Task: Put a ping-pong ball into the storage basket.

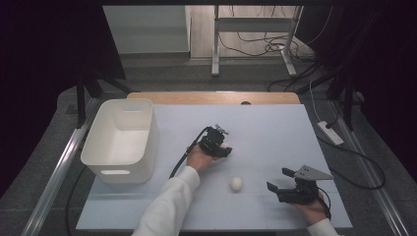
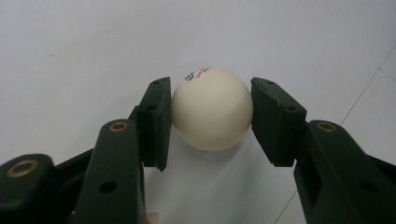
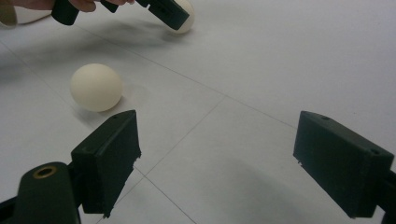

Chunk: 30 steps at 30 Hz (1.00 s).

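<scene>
A round cream-white ball (image 2: 211,108) is clamped between the pads of the left gripper (image 2: 211,116), near the middle of the pale table (image 1: 275,128); a ball has no long axis, but its small red and dark print is turned up and away from the left gripper view's camera. Two balls are counted: the held one, and a loose ball (image 1: 236,184) lying on the table between the two grippers, touched by neither. Both are seen as smooth, matt and plain spheres. One white plastic bin (image 1: 120,140), rectangular with rounded corners and a slot handle, is set at the table's left. The right gripper (image 1: 281,179) is held with jaws wide apart, nothing between its blocky black pads (image 3: 108,156).
</scene>
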Motion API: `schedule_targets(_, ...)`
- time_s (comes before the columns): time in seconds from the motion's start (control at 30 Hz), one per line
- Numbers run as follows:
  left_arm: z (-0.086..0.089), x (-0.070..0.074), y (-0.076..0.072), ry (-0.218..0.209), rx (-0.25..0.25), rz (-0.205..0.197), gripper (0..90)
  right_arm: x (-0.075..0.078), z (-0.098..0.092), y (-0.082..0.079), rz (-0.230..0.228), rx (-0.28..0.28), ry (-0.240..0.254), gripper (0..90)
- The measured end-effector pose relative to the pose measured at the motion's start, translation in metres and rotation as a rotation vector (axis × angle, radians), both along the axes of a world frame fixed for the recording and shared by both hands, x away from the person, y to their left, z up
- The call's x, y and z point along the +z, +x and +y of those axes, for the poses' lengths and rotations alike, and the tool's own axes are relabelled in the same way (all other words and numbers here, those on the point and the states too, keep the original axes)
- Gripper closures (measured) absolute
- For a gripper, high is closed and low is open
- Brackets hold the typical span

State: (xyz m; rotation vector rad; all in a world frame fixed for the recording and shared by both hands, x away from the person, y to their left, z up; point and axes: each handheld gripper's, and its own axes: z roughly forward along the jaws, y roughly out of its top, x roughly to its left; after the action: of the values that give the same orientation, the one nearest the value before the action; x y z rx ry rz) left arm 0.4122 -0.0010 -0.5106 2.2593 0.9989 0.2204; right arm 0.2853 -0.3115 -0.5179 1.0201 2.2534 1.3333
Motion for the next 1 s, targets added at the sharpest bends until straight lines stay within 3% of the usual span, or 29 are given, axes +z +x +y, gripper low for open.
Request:
schedule_targets(0.5, 0.009, 0.012, -0.004, -0.026, 0.013, -0.022, 51.1, 0.001, 0.0, 0.0, -0.003, -0.001, 0.0, 14.2)
schedule_targets(0.7, 0.012, 0.018, -0.009, -0.068, 0.015, -0.026, 51.1, 0.001, 0.0, 0.0, -0.002, -0.002, -0.003, 14.2)
schedule_targets(1.0, 0.017, 0.022, -0.015, -0.089, 0.02, -0.044, 51.1, 0.001, 0.0, 0.0, -0.003, -0.001, -0.001, 14.2)
